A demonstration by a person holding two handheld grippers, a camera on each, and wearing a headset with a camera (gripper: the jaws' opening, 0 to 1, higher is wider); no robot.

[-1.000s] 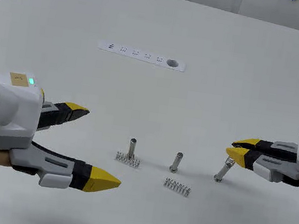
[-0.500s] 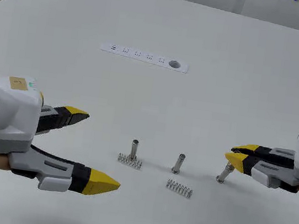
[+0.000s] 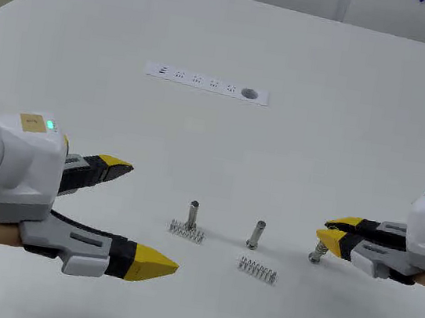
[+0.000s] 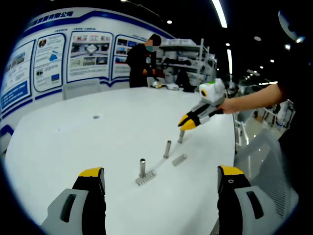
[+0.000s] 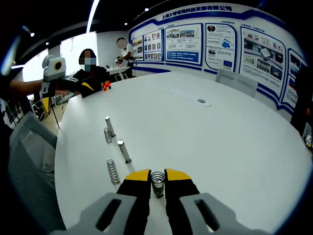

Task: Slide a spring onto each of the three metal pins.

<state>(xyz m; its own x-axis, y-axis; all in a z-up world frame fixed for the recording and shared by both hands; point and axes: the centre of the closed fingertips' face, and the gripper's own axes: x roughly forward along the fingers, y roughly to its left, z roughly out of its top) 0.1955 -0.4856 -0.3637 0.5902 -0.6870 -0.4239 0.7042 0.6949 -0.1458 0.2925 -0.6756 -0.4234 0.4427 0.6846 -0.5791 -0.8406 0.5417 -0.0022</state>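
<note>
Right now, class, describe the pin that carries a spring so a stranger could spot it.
On the white table, three metal pins stand in a row. Take the right-end pin, at the right gripper's yellow tips: it alone wears a spring; the other two pins are bare.

Head view looks down at the tabletop (image 3: 326, 80); both gripper views face inward, low; all share the middle pin (image 3: 257, 233).

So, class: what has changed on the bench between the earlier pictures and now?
The right gripper, fingers shut on a spring, moved down the rightmost pin, sliding the spring lower. The left gripper stayed open; the other pins and loose springs stayed put.
</note>
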